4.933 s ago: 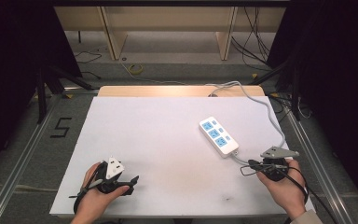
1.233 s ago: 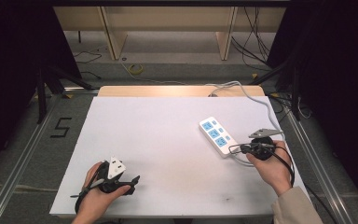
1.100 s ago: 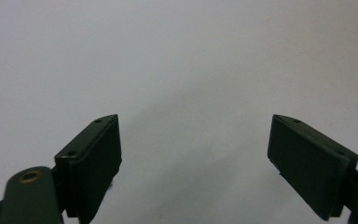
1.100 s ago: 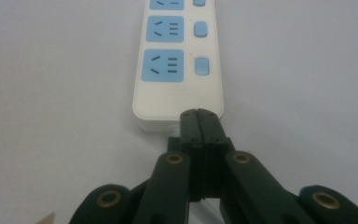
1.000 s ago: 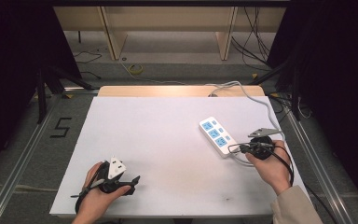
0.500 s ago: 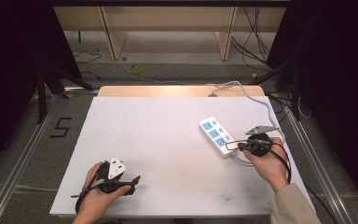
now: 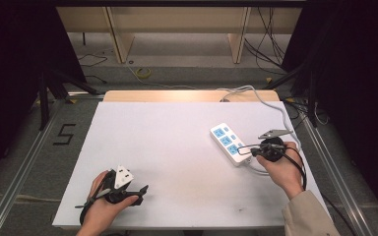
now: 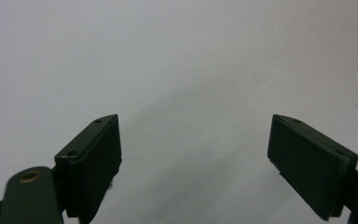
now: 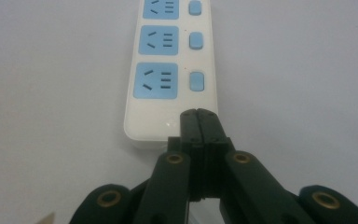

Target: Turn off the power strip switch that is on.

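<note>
The right tool [image 9: 199, 114] is being held with its jaws pressed together, empty, its tip poised at the near end of the power strip [image 9: 170, 70], just by the nearest switch [image 9: 196, 81]. The power strip [image 7: 230, 143] is being carried by the bench [image 7: 167, 147] on its right half, lying flat, its long axis running along the tool's line and slanting toward the far left; its cord is being led off the far edge. The left tool [image 8: 193, 154] is being held with jaws wide apart over bare bench at the near left.
</note>
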Available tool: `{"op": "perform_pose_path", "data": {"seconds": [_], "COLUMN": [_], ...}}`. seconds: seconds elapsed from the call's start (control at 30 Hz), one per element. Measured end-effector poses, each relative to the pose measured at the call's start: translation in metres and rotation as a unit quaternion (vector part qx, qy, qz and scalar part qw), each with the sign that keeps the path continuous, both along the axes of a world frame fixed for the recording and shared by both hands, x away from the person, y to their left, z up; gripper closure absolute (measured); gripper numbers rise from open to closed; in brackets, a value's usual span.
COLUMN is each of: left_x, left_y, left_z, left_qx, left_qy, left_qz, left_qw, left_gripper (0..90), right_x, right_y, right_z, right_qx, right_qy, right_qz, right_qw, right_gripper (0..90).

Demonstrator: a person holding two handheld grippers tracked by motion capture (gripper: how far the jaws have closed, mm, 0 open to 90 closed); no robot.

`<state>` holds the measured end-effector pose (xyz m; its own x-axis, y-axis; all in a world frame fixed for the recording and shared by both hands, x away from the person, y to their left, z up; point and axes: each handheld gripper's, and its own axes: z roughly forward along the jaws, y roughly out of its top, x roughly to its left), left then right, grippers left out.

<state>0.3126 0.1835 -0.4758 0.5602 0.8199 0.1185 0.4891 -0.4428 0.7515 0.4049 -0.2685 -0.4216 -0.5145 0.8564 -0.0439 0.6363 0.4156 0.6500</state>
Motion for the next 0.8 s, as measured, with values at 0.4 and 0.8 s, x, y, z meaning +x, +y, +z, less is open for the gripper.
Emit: {"op": "perform_pose_path", "data": {"seconds": [0.4,0.8], "left_x": [0.0,0.0], "left_y": [0.0,0.0], "left_z": [0.0,0.0], "left_qx": [0.0,0.0], "left_qy": [0.0,0.0], "left_qz": [0.0,0.0], "left_qw": [1.0,1.0], "left_gripper": [17.3,17.3], "right_x": [0.008,0.015], "right_y": [0.002,0.005], "right_z": [0.002,0.004], "right_qx": [-0.007,-0.011], "right_qy": [0.003,0.005], "right_qz": [0.001,0.003], "right_qw": [1.0,0.9999], "right_gripper": [90.0,90.0]}}
